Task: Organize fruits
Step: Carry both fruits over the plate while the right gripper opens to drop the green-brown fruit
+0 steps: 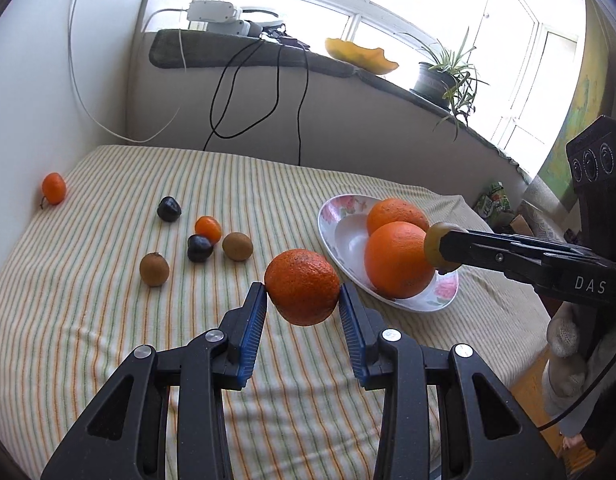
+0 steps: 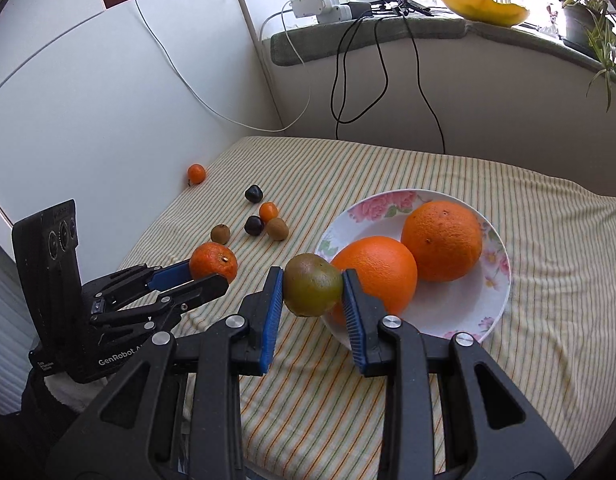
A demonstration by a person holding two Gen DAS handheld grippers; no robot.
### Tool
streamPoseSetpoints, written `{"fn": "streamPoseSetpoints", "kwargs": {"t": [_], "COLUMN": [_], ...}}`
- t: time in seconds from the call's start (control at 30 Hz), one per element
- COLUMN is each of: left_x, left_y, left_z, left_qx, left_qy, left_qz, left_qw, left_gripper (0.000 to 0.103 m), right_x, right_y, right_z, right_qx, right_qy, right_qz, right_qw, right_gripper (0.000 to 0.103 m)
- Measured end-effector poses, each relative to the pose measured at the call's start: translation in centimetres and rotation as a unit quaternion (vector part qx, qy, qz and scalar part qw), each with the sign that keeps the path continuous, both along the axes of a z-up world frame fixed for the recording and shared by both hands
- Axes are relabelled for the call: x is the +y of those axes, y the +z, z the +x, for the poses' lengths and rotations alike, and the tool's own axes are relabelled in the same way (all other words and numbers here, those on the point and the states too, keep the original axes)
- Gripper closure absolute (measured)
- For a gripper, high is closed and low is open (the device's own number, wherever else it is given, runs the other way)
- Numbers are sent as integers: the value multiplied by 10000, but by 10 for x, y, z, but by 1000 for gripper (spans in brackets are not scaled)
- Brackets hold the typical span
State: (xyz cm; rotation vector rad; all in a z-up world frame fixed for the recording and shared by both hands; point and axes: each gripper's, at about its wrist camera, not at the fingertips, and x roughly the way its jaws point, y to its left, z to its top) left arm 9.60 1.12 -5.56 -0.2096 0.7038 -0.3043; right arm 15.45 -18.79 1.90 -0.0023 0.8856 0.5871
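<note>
My left gripper is shut on a rough-skinned tangerine and holds it above the striped cloth, just left of the flowered plate. My right gripper is shut on a green-brown fruit at the plate's near-left rim. Two large oranges lie in the plate. The right wrist view shows the left gripper with its tangerine on the left. In the left wrist view the right gripper reaches in from the right, beside the front orange.
Loose on the cloth to the left lie two kiwis, two dark plums and two small tangerines, one by the wall. Cables hang from the sill behind. The bed edge drops off at the right.
</note>
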Motion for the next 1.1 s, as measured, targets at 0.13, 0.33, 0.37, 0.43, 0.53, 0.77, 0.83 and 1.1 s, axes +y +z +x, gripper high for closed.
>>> {"fn": "streamPoseSetpoints", "kwargs": {"t": [0.13,0.33,0.37,0.43,0.53,0.77,0.83,1.1], "left_x": [-10,-24,-27,-31,-38,-53,-56,-66], "left_y": [4,11,12,14,15,16,15,13], "left_z": [11,29,32,39,50,69,75,90], "left_qx": [-28,-63,-66,-68,-50,-44,-24,36], "left_qy": [-88,-217,-234,-268,-317,-409,-430,-509], "left_qz": [2,12,18,28,17,136,130,178], "left_qw": [10000,9997,9997,9996,9995,9991,9990,9985], "left_gripper": [67,67,67,67,67,67,67,67], "right_x": [-16,-37,-40,-46,-54,-66,-67,-68], "right_y": [4,6,5,2,-2,-11,-13,-21], "right_z": [-2,-3,-3,-1,2,10,13,24], "right_qx": [-87,-150,-148,-136,-90,-20,-22,50], "right_qy": [-109,-293,-325,-394,-480,-598,-624,-669], "right_qz": [-17,-47,-51,-58,-68,-96,-106,-179], "right_qw": [9999,9994,9993,9991,9988,9982,9980,9976], "right_gripper": [72,72,72,72,72,72,72,72]}}
